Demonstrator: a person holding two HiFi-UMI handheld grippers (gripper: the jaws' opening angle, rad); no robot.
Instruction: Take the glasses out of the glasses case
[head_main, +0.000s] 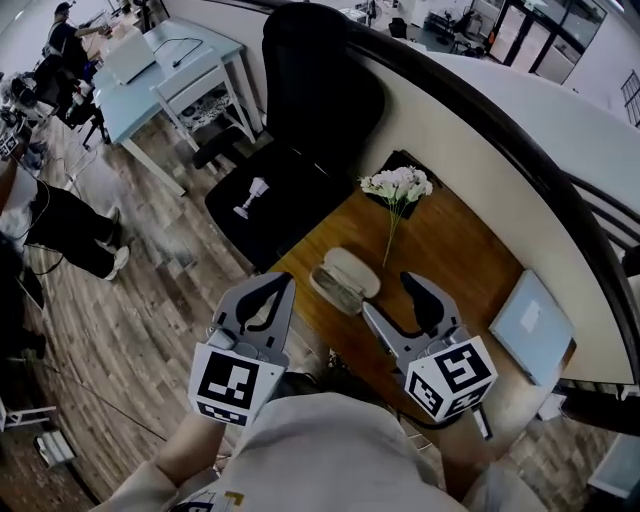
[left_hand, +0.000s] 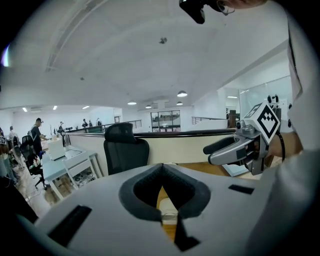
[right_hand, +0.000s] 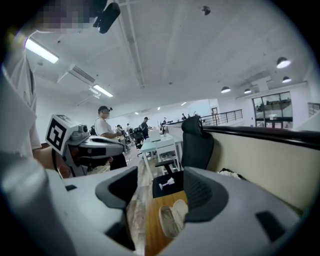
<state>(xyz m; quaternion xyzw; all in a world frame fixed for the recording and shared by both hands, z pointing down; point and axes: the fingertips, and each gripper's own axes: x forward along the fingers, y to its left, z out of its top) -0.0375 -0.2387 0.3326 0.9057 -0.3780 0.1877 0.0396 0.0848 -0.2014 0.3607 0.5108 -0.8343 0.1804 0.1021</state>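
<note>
An open cream glasses case (head_main: 345, 278) lies near the left edge of the wooden table (head_main: 450, 250); its contents are too unclear to make out. My left gripper (head_main: 277, 282) hovers at the table's left edge, just left of the case, shut on nothing. My right gripper (head_main: 388, 294) is just right of the case, jaws apart and empty. In the left gripper view the case (left_hand: 168, 214) peeks out below the closed tips of the left gripper (left_hand: 162, 167). In the right gripper view the case (right_hand: 172, 217) lies between the spread jaws of the right gripper (right_hand: 160, 184).
A sprig of white flowers (head_main: 397, 185) lies beyond the case. A pale flat laptop or pad (head_main: 533, 325) sits at the table's right end. A black office chair (head_main: 300, 120) with a small white goblet (head_main: 252, 197) on its seat stands left of the table. People work at far desks.
</note>
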